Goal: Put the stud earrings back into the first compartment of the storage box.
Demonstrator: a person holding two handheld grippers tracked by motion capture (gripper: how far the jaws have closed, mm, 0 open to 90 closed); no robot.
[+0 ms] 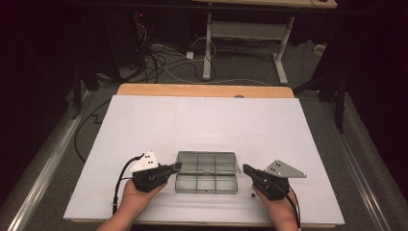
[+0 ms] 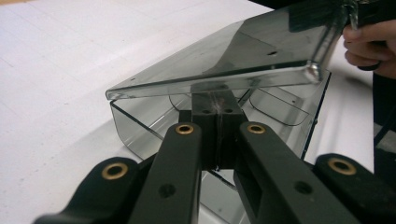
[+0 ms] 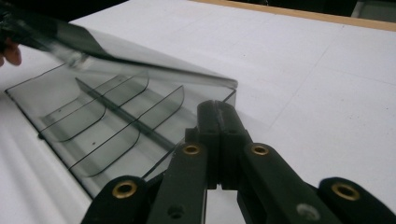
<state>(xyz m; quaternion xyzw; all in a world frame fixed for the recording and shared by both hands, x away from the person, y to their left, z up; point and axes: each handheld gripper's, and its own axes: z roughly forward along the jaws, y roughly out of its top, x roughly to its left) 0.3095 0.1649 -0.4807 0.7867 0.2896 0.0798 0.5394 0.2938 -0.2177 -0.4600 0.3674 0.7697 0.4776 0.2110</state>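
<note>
High view: clear compartment box lies between both clenched hand-held grippers, left and right.

The compartment box is showing smoky, see-through grey, its lid likewise tinted grey. The table cover is presenting plain white, with a tan wooden edge behind. Both grippers, left and right, are appearing black with brass-coloured rivets and pale grey plates.
</note>
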